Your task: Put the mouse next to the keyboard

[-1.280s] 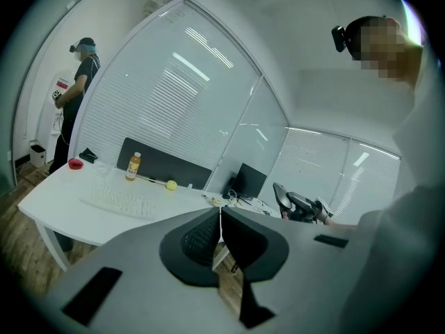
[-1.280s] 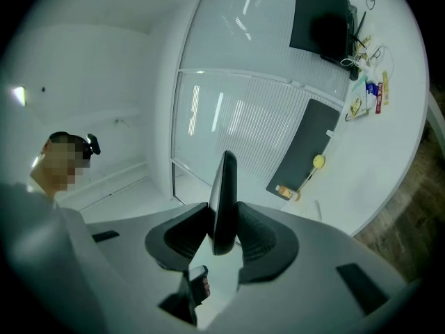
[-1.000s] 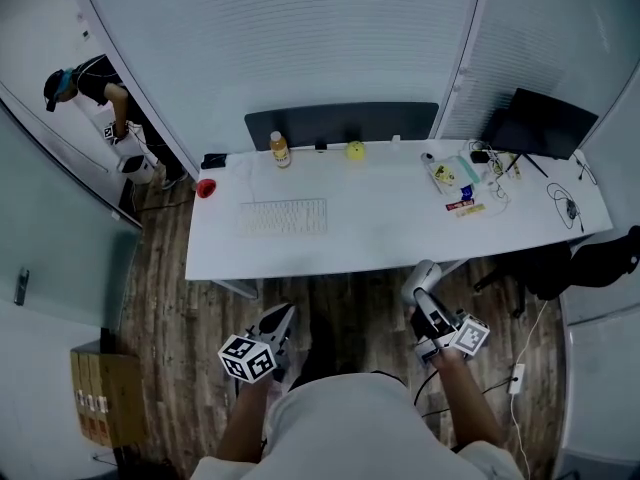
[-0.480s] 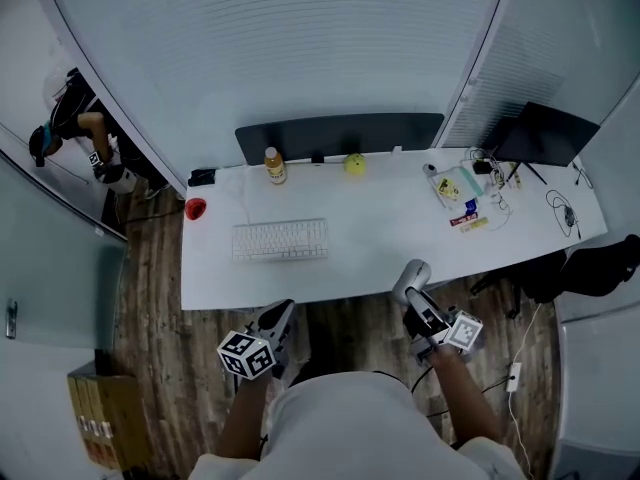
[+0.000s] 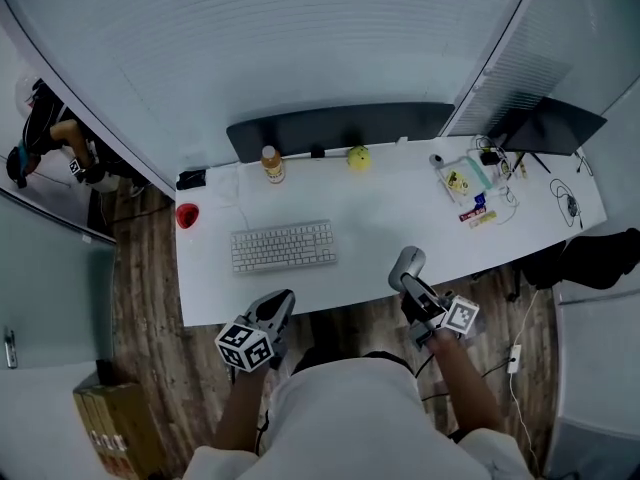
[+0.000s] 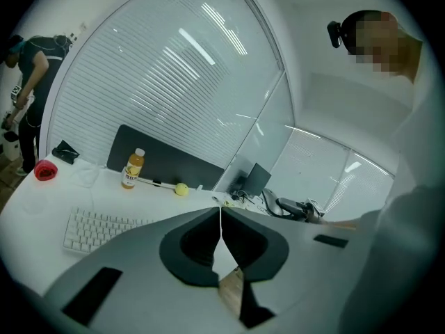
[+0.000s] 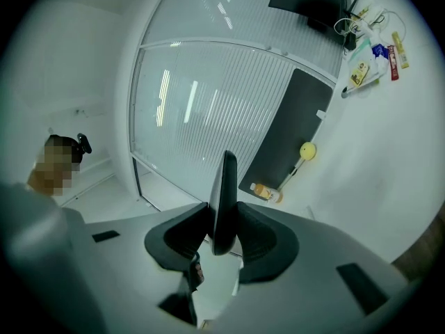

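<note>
A white keyboard point(image 5: 283, 246) lies on the left half of the white desk point(image 5: 385, 213); the left gripper view shows the keyboard point(image 6: 97, 229) too. My right gripper point(image 5: 407, 282) is shut on a grey mouse point(image 5: 406, 265) and holds it over the desk's front edge, right of the keyboard. In the right gripper view the mouse point(image 7: 224, 199) stands edge-on, clamped between the two pads. My left gripper point(image 5: 276, 310) hangs just in front of the desk edge below the keyboard, its jaws point(image 6: 221, 218) shut with nothing between them.
An orange drink bottle point(image 5: 270, 164), a yellow ball point(image 5: 358, 157) and a dark panel point(image 5: 340, 128) line the desk's back. A red cup point(image 5: 187, 215) sits at the far left. Small clutter point(image 5: 470, 183) and a dark screen point(image 5: 545, 126) fill the right end. A person point(image 5: 50, 148) stands far left.
Both grippers have come forward toward the desk. The mouse in the right gripper went from in front of the desk to over its front edge. Both jaws kept their state.
</note>
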A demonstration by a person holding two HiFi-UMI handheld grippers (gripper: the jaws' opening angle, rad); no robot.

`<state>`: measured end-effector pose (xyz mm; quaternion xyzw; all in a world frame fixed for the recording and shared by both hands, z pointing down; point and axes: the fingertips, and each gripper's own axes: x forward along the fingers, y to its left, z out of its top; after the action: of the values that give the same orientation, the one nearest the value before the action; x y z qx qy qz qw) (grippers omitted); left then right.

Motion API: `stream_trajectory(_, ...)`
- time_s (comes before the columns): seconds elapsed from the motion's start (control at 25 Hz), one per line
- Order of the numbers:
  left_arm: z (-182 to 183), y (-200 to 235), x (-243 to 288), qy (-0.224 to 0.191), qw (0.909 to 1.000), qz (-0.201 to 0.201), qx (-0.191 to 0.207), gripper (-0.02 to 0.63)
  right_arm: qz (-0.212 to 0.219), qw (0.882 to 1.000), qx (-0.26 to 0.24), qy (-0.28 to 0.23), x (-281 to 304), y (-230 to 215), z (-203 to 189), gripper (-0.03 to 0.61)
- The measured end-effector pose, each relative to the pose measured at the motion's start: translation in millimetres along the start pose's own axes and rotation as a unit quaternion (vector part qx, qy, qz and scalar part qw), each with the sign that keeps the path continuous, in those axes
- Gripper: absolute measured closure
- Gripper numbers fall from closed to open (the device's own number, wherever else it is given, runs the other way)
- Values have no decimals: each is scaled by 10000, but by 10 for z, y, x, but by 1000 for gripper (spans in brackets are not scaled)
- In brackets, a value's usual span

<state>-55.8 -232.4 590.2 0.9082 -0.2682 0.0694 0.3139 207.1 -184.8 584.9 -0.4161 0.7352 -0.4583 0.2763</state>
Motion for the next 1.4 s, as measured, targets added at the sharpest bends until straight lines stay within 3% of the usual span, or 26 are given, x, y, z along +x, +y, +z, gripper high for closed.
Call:
stream_trajectory(0.4, -64, 300, 230, 340, 9990, -237, -151, 592, -406, 9984, 187, 335, 359, -439, -89, 436)
stream_trajectory(0.92, -260, 423, 363, 571, 9974, -173, -398, 592, -726, 9914, 361, 1023, 676, -976, -274, 436)
stream_trajectory(1.4, -423, 240, 768, 622, 9952, 58, -755, 592, -1247, 9685, 373, 2124, 857, -1796, -398, 436)
